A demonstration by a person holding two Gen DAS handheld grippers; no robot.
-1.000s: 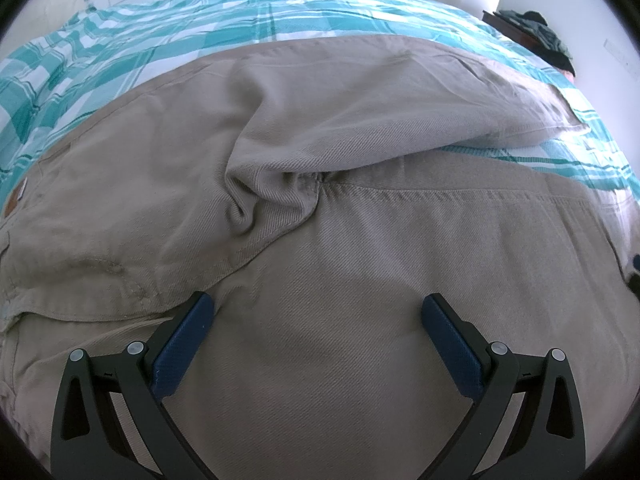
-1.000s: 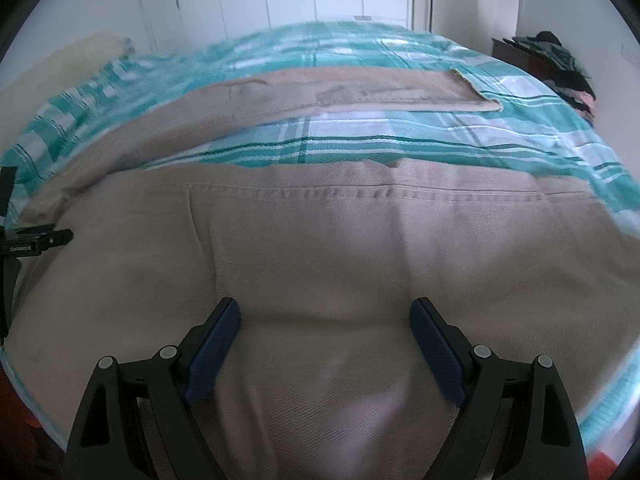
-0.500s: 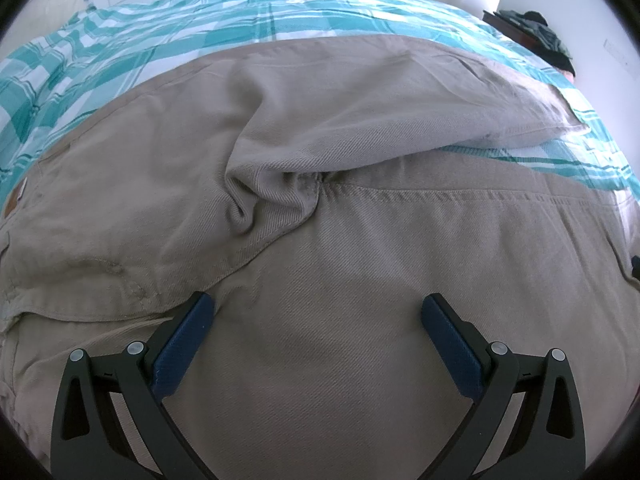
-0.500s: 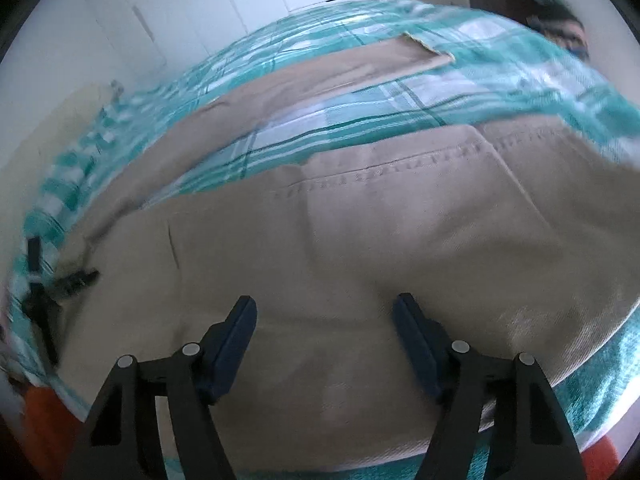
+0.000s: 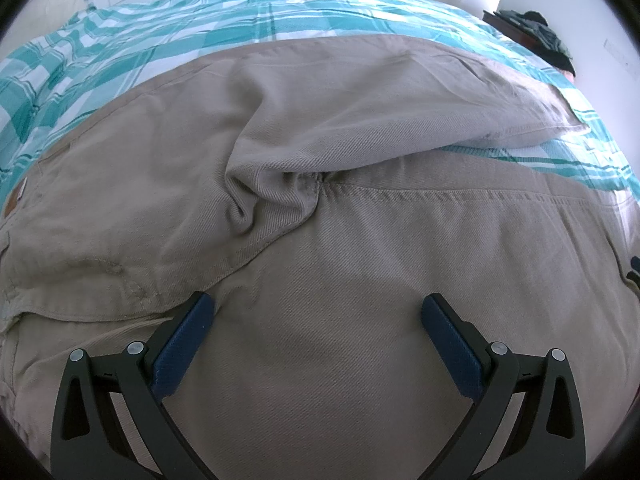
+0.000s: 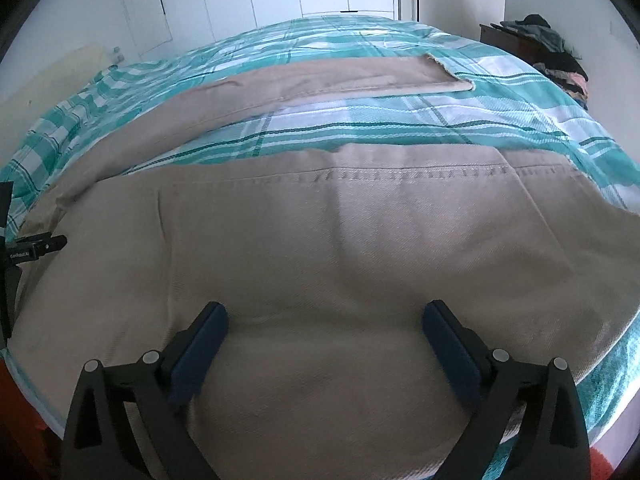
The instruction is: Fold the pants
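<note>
I see the beige pants (image 5: 320, 248) spread on the teal plaid bedspread (image 5: 240, 12). A clothes heap (image 6: 560, 52) sits beyond the bedspread's far right corner. My left gripper (image 5: 316, 320) gapes; my right gripper (image 6: 326, 328) just widened over flat cloth near the bedspread's near edge.

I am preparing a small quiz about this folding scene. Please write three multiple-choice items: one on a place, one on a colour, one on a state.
1. Where do the pants lie?
A. on a bed
B. on a chair
C. on the floor

2. What colour are the pants?
A. black
B. beige
C. red

3. How do the right gripper jaws stand?
A. shut on a sock
B. shut on a hanger
C. open over the cloth

Answers:
1 A, the plaid bedcover shows around them.
2 B, the fabric is beige in both views.
3 C, the jaws stand wide apart and pinch nothing.
</note>
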